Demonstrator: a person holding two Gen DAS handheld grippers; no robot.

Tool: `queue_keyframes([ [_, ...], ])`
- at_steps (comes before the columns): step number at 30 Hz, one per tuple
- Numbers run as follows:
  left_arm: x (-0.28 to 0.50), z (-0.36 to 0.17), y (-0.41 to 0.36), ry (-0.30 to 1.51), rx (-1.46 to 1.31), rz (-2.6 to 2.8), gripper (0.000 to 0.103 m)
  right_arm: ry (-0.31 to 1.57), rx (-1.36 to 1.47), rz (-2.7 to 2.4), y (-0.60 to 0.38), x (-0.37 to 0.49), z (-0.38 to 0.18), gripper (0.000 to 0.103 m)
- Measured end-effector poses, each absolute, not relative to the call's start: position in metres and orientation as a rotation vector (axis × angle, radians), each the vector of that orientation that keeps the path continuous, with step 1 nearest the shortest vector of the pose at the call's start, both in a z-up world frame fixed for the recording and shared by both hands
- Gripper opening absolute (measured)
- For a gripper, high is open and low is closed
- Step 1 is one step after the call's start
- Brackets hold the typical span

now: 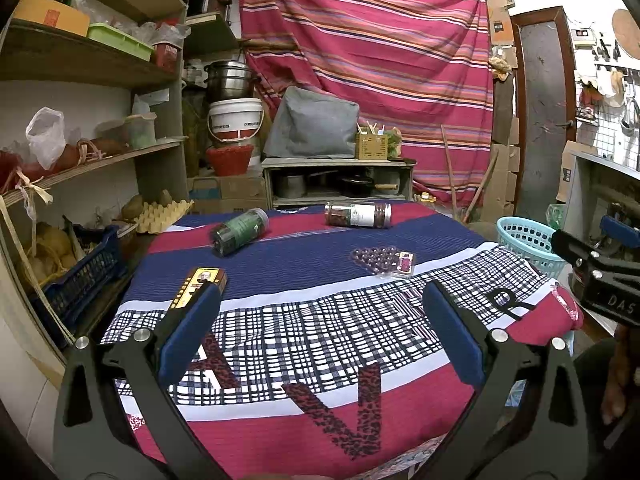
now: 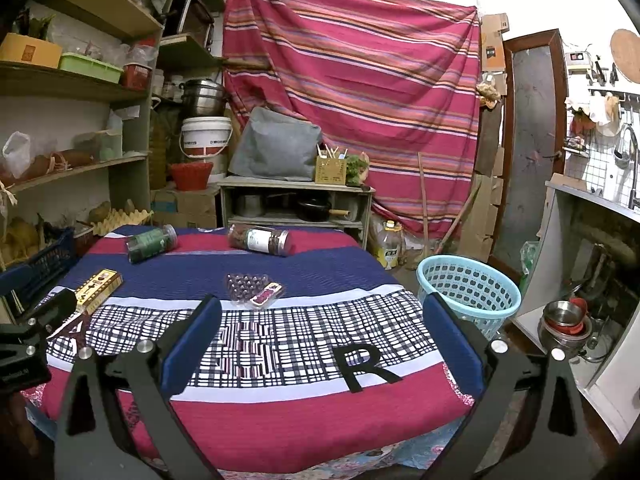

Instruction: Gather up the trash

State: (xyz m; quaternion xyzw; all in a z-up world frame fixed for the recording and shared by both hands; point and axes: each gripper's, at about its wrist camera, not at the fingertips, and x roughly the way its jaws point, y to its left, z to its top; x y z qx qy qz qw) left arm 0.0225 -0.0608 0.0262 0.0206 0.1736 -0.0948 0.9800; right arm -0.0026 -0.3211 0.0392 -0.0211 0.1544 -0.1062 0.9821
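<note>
On the cloth-covered table (image 1: 320, 420) lie a green jar (image 1: 239, 231) (image 2: 151, 243) on its side, a dark red jar (image 1: 357, 214) (image 2: 259, 240) with a white label, a yellow box (image 1: 197, 287) (image 2: 98, 285) and a clear blister pack (image 1: 383, 261) (image 2: 253, 289). A light blue basket (image 2: 468, 291) (image 1: 530, 245) stands on the floor right of the table. My left gripper (image 1: 322, 304) hangs open above the near edge, its left finger just in front of the yellow box. My right gripper (image 2: 322, 316) is open too, with nothing between its fingers.
Cluttered shelves (image 1: 80, 64) and a dark blue crate (image 1: 76, 280) line the left side. A low shelf with pots (image 2: 296, 204) stands behind the table, before a striped hanging cloth (image 2: 352, 80). A counter with metal bowls (image 2: 564, 320) is at the right.
</note>
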Motion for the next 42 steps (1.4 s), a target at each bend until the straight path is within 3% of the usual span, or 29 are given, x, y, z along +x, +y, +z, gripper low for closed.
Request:
queue_keyframes([
  [42,0.033,0.018,-0.061,0.369,0.042,-0.195,0.098,0.298,-0.027,-0.212,-0.32,0.002,0.024,0.098],
])
